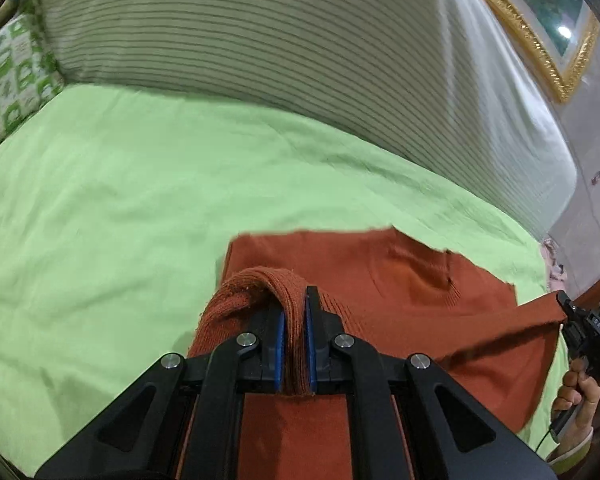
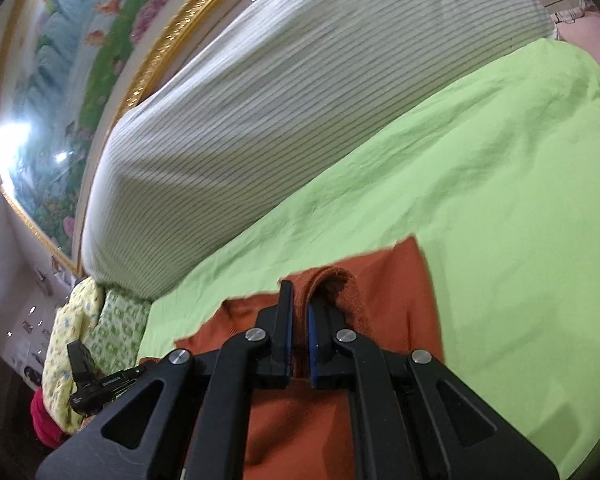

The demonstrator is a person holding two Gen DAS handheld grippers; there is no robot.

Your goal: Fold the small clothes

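The green sheet [image 1: 120,200] is covering the bed and giving a flat, soft place for folding. A big striped pillow [image 1: 280,60] is leaning at the back, against the wall under a picture with a gold frame [image 1: 540,48], so it is out of the way. A small green and white cushion [image 1: 12,76] is sitting in the far corner.

The orange sweater [image 1: 420,280] is lying partly on the sheet, near the front edge, and partly hanging from the two claws. It looks like the sweater is being lifted by one edge so it can be laid over itself for a fold.

The left claw [image 1: 295,320] is pressed together and pinching a thick ribbed edge of the sweater, which is humping up over one finger. The right claw [image 2: 299,320] is also pressed together and pinching a bunched bit of the sweater edge. In the left view the right claw is holding its corner tight, so the cloth between them is stretching out flat. A person's hand [image 1: 580,392] is gripping its handle.

No boxes or baskets are showing, so nothing is sitting inside anything.
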